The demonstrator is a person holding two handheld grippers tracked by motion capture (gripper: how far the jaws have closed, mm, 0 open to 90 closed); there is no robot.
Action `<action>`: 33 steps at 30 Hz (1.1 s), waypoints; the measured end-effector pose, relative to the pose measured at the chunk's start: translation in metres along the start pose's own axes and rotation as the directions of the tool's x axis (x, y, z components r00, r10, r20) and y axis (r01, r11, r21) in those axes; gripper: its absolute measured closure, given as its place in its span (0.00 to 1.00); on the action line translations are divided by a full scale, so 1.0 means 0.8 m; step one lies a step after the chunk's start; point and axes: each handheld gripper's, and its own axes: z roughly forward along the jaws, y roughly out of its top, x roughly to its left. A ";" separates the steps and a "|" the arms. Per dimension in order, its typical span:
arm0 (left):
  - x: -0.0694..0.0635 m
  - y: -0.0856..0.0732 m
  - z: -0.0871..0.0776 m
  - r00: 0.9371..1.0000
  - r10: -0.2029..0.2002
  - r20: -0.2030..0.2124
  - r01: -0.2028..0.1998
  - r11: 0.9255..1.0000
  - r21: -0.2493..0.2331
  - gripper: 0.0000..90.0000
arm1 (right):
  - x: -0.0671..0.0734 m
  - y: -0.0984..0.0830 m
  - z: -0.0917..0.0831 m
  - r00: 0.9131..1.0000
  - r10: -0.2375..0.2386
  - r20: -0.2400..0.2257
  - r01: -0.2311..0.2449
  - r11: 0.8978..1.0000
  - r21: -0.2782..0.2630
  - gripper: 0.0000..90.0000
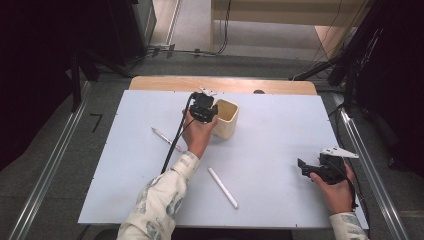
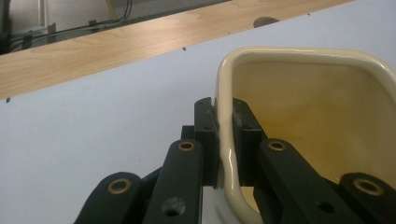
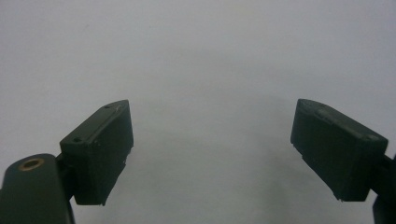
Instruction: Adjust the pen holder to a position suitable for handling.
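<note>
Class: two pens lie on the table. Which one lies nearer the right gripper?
The thick white pen near the front edge; the thinner pen lies left of the left forearm, farther from the right gripper.

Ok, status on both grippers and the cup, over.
Left gripper clamped on cream cup wall. Right gripper open, low over white table. Two pens lying nearby, clear of cup.

A cream, square-mouthed cup (image 1: 226, 118) stands upright and empty near the bench's far edge, its rim pinched in the left claw (image 2: 225, 135).
</note>
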 end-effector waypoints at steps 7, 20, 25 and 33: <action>-0.007 0.002 0.005 1.000 0.006 -0.013 -0.006 1.000 -0.002 0.94 | 0.000 0.000 0.000 1.000 -0.001 -0.001 0.001 1.000 0.000 0.13; -0.005 0.001 0.005 1.000 0.006 -0.019 -0.006 1.000 0.010 0.94 | 0.001 0.000 0.001 1.000 -0.007 0.001 0.007 1.000 0.002 0.13; 0.000 0.000 0.007 0.998 -0.040 0.039 0.039 0.999 0.025 0.74 | 0.001 0.000 0.001 1.000 -0.007 0.000 0.007 1.000 0.001 0.13; 0.000 -0.007 -0.012 1.000 -0.013 0.001 0.013 1.000 -0.013 0.47 | 0.001 0.000 0.001 1.000 -0.007 0.002 0.007 1.000 0.001 0.13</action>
